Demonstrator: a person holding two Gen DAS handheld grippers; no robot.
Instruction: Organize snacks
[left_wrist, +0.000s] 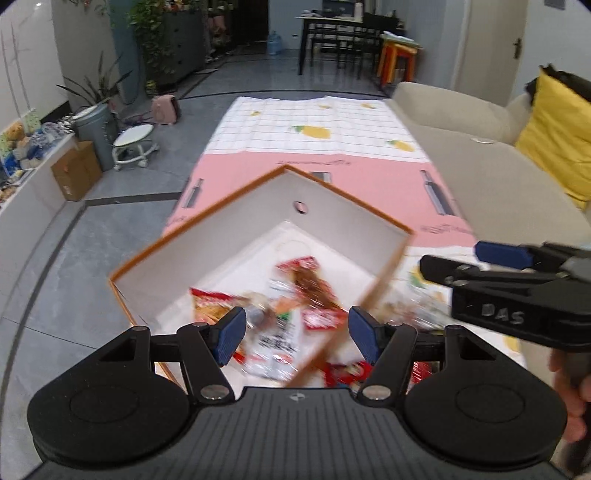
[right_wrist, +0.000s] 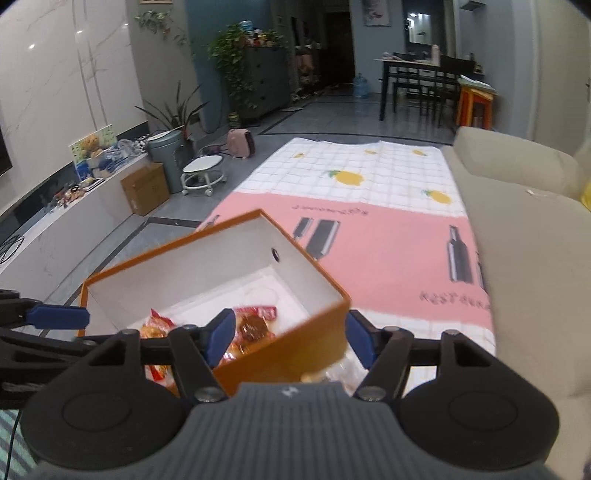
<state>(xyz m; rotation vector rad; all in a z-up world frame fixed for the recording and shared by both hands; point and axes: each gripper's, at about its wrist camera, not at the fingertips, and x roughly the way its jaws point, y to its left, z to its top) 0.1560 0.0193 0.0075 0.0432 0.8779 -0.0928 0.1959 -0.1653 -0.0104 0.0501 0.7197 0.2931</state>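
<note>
An orange box with a white inside sits on the table, also in the right wrist view. Several red and clear snack packets lie inside it, blurred; they show in the right wrist view too. More packets lie outside the box on the cloth to its right. My left gripper is open above the box's near corner, empty. My right gripper is open over the box's near wall, empty. The right gripper also shows at the right of the left wrist view.
The table carries a pink mat and a white checked cloth with lemon prints. A beige sofa with a yellow cushion runs along the right. A cardboard box, stool and bin stand on the floor at left.
</note>
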